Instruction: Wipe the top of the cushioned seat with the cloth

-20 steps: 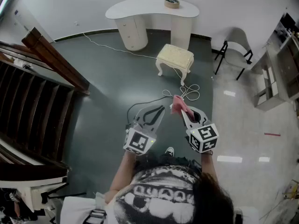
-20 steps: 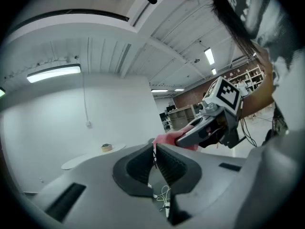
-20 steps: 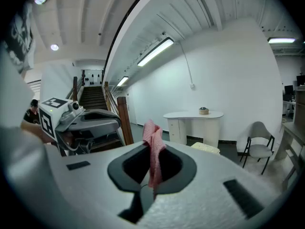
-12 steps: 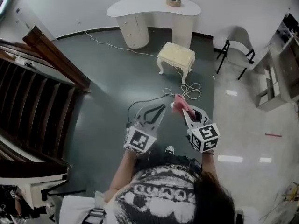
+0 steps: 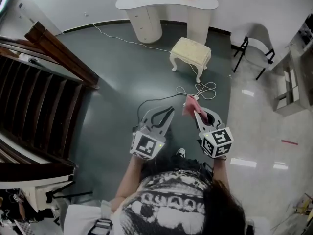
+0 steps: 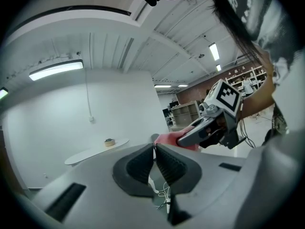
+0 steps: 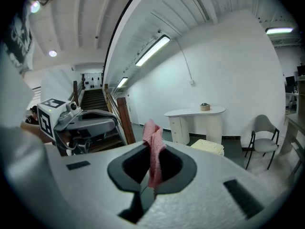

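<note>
Approach step; wiping not begun. Floor (image 5: 122, 82) dark, open. Desk (image 5: 166, 4) at far wall. Seat (image 5: 191, 50) just in front of it, top bare, well apart from both tools. Loose cable (image 5: 200, 89) lies btwn person & seat. Right gripper (image 5: 194, 110) clamped on cloth (image 5: 188, 106): pink, hangs thru the jaws, held out in front of chest. Left gripper (image 5: 166, 112) jaws together, nothing in them. Next, prob.: close in on seat, mind the cable, lower cloth flat onto cushion. Vs 0.8 s ago: seat looks a bit larger & higher in head view; cloth grip same.
</note>
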### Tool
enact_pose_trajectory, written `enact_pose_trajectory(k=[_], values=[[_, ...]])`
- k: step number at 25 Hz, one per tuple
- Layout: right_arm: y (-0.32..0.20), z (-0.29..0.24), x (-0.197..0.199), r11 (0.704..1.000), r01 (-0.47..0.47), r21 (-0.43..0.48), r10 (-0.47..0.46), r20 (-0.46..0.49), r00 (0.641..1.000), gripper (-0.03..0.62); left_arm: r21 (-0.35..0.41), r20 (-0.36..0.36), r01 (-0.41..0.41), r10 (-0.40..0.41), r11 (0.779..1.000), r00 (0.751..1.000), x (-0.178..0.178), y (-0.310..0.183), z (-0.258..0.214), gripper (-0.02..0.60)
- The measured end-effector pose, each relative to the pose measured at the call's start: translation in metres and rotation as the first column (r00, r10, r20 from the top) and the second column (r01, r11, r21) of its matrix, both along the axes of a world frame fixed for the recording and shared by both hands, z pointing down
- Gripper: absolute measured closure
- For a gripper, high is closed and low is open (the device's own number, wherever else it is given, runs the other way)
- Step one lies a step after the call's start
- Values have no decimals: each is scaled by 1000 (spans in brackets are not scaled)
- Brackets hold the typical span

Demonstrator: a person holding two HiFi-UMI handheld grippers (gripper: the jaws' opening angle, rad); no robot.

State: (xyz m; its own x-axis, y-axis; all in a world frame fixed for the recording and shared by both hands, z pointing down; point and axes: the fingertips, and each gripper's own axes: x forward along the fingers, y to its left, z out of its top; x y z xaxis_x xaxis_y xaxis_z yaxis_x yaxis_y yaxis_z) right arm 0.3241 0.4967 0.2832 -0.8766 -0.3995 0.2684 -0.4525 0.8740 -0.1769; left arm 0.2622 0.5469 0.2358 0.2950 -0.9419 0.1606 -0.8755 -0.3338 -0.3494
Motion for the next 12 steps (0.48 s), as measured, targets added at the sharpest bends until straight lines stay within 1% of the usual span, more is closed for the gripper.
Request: enact_pose_trajectory(k=[3,6,9,12], values=[[-13,3,-15,1000,0,-7,0,2,1000,585,1,-20,6,-6,1000,1000,-15,-12,10,565],[-34,5,-34,1000,-7,-10,7,0,1000,585,-5,-17,-6,6,1000,1000,-32,-30,7,565],[-61,7,-54,1000,-21,-10,21,-8,1000,585,0,-20,-13,13,1000,1000,-55,-56,8,565],[-97,6,-79,999,-46,-10,46,-12,999,585,-13,-25,-24,23,1000,999,-82,-89,12,565]])
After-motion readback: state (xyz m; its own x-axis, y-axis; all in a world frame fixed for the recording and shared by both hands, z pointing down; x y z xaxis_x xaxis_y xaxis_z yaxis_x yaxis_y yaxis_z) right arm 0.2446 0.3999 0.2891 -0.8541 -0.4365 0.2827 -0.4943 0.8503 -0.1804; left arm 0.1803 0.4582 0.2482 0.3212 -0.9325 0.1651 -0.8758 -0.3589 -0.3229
